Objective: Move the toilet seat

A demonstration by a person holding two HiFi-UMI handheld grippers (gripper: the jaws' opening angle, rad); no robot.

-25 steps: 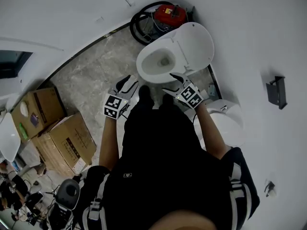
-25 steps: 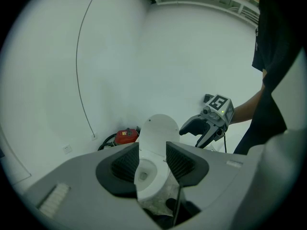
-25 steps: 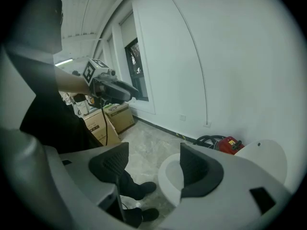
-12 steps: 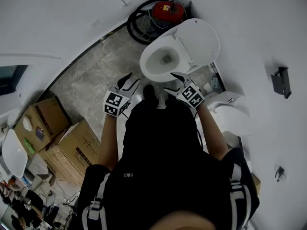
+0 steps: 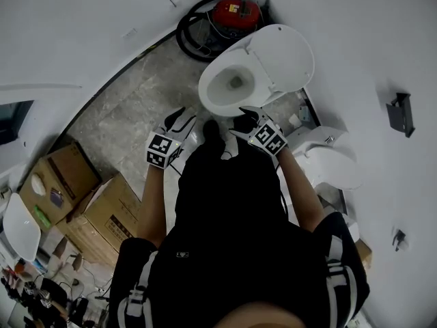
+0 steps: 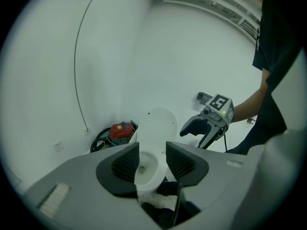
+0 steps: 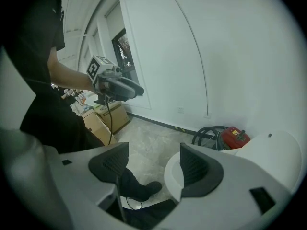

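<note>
Fingers (image 6: 127,162) apparently short of toilet seat (image 6: 162,123).

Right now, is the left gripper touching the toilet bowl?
Apart. The head view shows bare floor between the left gripper and the toilet bowl.

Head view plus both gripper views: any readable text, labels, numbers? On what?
None legible.
Dark print on brown cardboard boxes: too small to read.
Yellow label on red machine with black hose: blurred.
Cubes on left gripper and right gripper: black-and-white square patterns, no words.
</note>
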